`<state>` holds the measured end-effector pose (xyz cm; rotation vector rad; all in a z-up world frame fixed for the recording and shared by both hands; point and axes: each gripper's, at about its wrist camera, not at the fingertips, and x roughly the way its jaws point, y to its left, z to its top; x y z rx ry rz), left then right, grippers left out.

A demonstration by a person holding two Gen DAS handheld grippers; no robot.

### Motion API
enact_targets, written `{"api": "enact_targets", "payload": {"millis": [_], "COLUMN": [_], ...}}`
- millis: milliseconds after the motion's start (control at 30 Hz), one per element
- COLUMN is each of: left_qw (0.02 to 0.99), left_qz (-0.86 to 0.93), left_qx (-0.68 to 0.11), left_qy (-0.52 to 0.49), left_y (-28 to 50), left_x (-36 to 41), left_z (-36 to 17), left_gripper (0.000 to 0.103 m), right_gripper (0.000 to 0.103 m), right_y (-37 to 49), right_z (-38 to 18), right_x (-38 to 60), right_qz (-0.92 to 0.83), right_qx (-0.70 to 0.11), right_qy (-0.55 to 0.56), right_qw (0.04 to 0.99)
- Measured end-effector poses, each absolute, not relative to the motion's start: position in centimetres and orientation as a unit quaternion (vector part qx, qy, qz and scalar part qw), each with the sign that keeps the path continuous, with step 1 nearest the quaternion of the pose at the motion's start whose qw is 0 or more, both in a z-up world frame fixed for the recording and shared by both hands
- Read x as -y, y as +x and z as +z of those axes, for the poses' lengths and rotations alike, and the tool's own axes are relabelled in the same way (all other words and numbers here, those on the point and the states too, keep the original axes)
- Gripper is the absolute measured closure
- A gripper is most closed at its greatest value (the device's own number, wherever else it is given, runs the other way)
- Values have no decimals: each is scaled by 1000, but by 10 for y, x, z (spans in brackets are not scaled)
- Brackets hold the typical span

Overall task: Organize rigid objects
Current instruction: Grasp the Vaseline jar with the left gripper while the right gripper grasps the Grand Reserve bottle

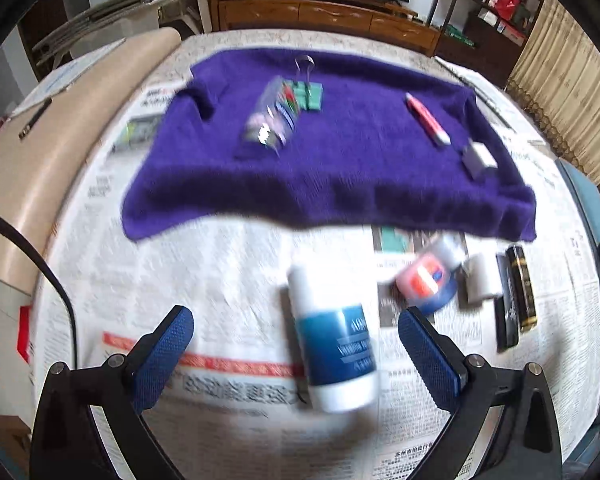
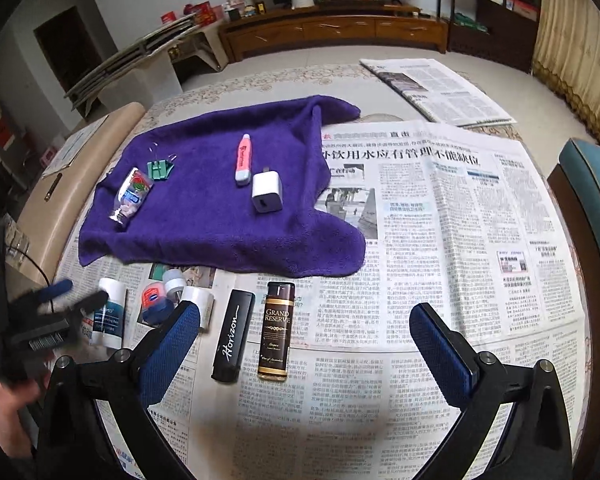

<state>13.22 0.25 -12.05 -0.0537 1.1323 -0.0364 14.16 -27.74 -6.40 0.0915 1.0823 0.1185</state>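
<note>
A row of items lies on the newspaper below a purple towel [image 2: 220, 208]: a white and blue bottle [image 1: 332, 336] [image 2: 107, 312], a small red-labelled jar [image 1: 424, 280] [image 2: 154, 298], a white cylinder [image 1: 480, 280] [image 2: 198, 300], a black Horizon case [image 2: 232, 336] and a brown Grand Reserve bottle [image 2: 276, 330]. On the towel lie a clear tube [image 2: 131, 196], a green binder clip [image 2: 160, 168], a pink highlighter [image 2: 243, 158] and a white charger [image 2: 266, 192]. My left gripper [image 1: 296, 344] is open, with the white bottle lying between its fingers. My right gripper [image 2: 304, 336] is open and empty above the newspaper.
The left gripper [image 2: 66, 296] and hand show blurred at the left of the right wrist view. A folded newspaper [image 2: 436, 92] lies at the far right. A beige padded edge [image 2: 60, 200] runs along the left. A blue chair back [image 2: 596, 184] stands at the right.
</note>
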Motion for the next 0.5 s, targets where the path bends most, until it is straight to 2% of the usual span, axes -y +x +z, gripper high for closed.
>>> {"api": "enact_targets", "payload": {"millis": [233,433,500], "left_qw": [846,850,855], "left_qz": [21,31,30], "left_qx": [-532,-525,-518], "left_qy": [-20,-25,-21], "left_y": [122,117,115], "left_x": [9,8,10], "left_z": [-134,-137,-136], "left_gripper": [3,20,31], "right_gripper": [0,0,0], "right_y": [139,137,135], "right_z": [-52,-46,-41], "right_x": [291,306,310], "right_qz": [52,45,45], "right_qx": [-500,-493,-487], "right_qy": [80,101,111], "right_qw": [861,863,865]}}
